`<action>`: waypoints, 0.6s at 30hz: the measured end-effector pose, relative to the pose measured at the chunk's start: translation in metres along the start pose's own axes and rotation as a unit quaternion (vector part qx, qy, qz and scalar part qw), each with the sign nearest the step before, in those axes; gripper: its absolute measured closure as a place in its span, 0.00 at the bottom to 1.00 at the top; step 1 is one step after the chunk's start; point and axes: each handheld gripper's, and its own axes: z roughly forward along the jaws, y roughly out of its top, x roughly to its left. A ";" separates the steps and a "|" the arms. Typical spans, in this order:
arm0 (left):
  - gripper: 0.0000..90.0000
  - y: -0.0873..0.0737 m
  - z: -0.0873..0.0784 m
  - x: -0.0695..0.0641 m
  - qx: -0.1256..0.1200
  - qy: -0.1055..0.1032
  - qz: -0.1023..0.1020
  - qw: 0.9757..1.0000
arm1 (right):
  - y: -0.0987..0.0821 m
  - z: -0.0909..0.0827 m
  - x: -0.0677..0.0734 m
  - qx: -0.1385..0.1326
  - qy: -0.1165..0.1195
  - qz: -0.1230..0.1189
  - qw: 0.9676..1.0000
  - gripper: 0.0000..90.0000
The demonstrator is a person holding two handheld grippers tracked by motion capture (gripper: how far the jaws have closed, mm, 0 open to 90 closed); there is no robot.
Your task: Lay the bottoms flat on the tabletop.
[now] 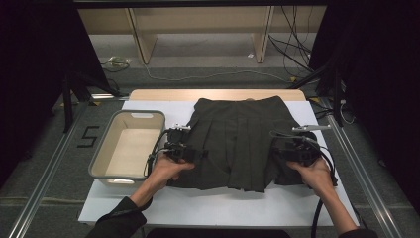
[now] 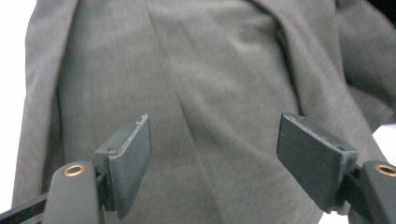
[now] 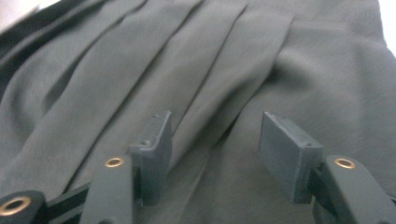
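Soft, limp pleated skirt (image 1: 242, 141), best pinched at side edges by left gripper (image 2: 215, 149) and right gripper (image 3: 215, 149), both gaping, holding nothing

Both tongs are black. The left tongs (image 2: 215, 154) end in flat rectangular pads, with a brass-ringed hole behind each jaw; the right tongs (image 3: 215, 149) match them (same brass rings). A black cable (image 1: 317, 213) trails behind the right tongs. A dark sleeve (image 1: 116, 220) covers the left forearm.
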 end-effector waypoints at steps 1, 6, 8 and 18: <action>0.29 -0.002 0.001 0.000 0.004 0.000 0.002 1.000 | -0.003 0.003 0.002 0.006 0.002 -0.002 1.000 0.51; 0.29 -0.012 0.006 -0.001 0.015 -0.003 0.003 1.000 | -0.010 0.008 0.012 0.022 -0.003 -0.016 1.000 0.57; 0.29 -0.014 0.005 -0.004 0.017 -0.004 0.005 1.000 | -0.014 0.010 0.015 0.026 -0.001 -0.022 0.999 0.60; 0.29 -0.027 0.006 -0.008 0.031 -0.008 0.016 0.999 | -0.029 0.023 0.021 0.092 -0.003 -0.037 0.995 0.77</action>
